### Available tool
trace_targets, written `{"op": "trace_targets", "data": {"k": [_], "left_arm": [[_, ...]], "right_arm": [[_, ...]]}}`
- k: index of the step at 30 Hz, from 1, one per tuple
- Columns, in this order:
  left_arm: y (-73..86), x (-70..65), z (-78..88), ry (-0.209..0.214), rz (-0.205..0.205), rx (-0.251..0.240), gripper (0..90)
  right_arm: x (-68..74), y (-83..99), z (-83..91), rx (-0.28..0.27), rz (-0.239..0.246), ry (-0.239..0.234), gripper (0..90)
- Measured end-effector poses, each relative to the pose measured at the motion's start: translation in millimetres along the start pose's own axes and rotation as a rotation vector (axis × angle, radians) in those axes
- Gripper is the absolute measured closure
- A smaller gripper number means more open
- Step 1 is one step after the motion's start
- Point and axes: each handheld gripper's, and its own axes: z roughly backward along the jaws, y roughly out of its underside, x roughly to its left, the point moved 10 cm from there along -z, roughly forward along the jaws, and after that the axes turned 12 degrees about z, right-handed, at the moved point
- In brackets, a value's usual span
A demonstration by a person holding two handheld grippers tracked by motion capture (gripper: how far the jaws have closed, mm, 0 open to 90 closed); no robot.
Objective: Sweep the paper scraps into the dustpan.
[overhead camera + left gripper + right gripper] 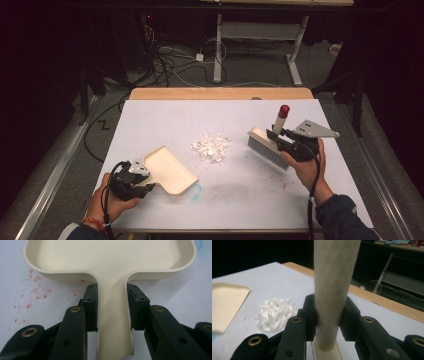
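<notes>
A cream dustpan [170,170] lies on the white table sheet at the front left, its mouth toward a small pile of white scraps [211,146] in the middle. My left gripper [142,181] is shut on the dustpan's handle [111,315], one jaw on each side. To the right of the pile, a cream brush [267,145] with grey bristles and a red-tipped handle is held above the table. My right gripper [277,136] is shut on the brush handle [332,290]. The right gripper view also has the scraps [275,312] and the dustpan's edge [227,305].
Faint red specks [32,292] and a blue smear [197,189] mark the white sheet [160,115]. The table's wooden far edge [220,93] sits behind it. Beyond are a desk frame [260,40] and floor cables [170,60].
</notes>
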Motion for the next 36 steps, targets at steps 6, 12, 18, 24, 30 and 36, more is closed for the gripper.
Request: {"op": "trace_targets", "data": {"k": [6,12,18,24,30,36], "left_arm": [[-1.3,-1.1,-1.3,-0.006,-0.005,-0.002,63.7],[-1.8,-2.5,-0.3,-0.015,-0.012,-0.005,63.7],[-2.1,-2.2,-2.7,-0.004,-0.012,0.000,63.6],[-3.1,-2.2,-4.6,0.007,-0.013,0.000,63.6],[-3.2,-1.9,-6.6,0.013,-0.010,0.000,63.6],[-4.5,-2.2,-8.4,0.024,-0.001,0.004,63.6]], "right_arm": [[-6.5,-16.1,-44.8,0.009,0.012,0.041,70.9],[-10.5,-23.5,-90.7,0.048,0.019,0.081,70.9],[-9.3,-28.5,-112.4,0.049,0.018,0.096,70.9],[1.1,-25.6,-134.2,0.037,0.000,0.095,70.9],[18.1,-29.5,-137.9,0.033,0.018,0.061,71.0],[42.5,-32.8,-140.5,0.028,0.020,0.007,70.7]]}}
